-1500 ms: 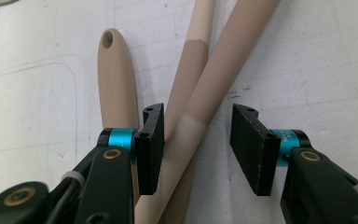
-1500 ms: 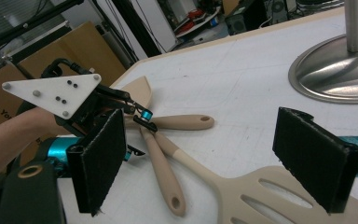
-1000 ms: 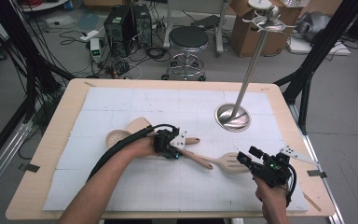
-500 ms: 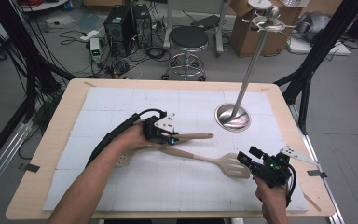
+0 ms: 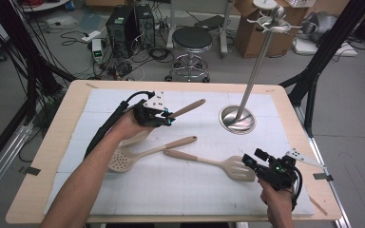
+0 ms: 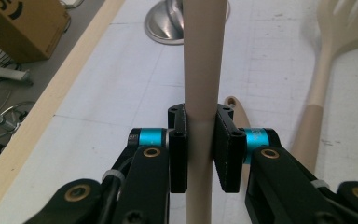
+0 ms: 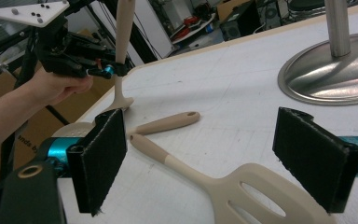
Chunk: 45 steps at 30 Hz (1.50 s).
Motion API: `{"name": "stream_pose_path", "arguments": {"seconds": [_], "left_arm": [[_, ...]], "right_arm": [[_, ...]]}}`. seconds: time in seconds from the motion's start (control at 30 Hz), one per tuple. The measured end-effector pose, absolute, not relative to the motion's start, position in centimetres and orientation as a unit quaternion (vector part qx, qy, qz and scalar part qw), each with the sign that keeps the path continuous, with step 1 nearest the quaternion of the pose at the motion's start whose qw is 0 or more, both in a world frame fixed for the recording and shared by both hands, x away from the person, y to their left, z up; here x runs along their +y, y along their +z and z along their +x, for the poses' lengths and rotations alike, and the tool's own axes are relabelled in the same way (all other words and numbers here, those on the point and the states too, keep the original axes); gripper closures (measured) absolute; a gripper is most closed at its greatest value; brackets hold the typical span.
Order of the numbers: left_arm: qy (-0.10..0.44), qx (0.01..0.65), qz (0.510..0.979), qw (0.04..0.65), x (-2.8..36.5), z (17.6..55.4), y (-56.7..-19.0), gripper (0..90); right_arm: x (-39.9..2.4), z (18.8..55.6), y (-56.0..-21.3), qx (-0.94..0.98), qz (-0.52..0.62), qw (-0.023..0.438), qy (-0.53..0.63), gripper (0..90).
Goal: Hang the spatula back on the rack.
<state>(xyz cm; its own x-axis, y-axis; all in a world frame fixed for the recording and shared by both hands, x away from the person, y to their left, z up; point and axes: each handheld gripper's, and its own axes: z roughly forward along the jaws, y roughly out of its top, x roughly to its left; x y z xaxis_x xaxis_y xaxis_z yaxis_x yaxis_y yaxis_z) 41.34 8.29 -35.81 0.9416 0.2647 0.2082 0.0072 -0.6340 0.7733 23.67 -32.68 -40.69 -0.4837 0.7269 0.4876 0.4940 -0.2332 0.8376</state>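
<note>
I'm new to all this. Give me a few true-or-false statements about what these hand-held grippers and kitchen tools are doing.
1. The left gripper clamps a beige utensil handle. True.
2. The right gripper is shut on the slotted spatula. False: its jaws stand open, the spatula lying on the table.
3. The perforated skimmer lies on the white mat. True.
4. The metal stand lies toppled. False: it stands upright.

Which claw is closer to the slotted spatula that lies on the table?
Right. The right claw sits open just beside the slotted spatula head, jaws either side of it. The left claw is raised farther away, shut on a spoon handle.
</note>
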Motion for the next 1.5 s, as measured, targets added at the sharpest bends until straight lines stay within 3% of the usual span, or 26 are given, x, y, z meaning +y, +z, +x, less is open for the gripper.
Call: {"name": "stream_pose_path", "arguments": {"seconds": [0.63,1.13,1.5], "left_arm": [[0.129,0.141,0.821,0.538,8.3,41.2,-31.4,77.8],[0.061,0.197,0.742,0.637,7.2,41.4,-29.7,77.7],[0.059,0.207,0.739,0.639,4.3,41.9,-27.5,77.7]], "right_arm": [[-32.4,23.9,-40.9,0.613,0.499,0.094,0.605,16.9],[-32.5,23.8,-40.9,0.615,0.496,0.090,0.606,16.9],[-32.3,24.1,-40.9,0.616,0.486,0.083,0.614,16.9]]}}
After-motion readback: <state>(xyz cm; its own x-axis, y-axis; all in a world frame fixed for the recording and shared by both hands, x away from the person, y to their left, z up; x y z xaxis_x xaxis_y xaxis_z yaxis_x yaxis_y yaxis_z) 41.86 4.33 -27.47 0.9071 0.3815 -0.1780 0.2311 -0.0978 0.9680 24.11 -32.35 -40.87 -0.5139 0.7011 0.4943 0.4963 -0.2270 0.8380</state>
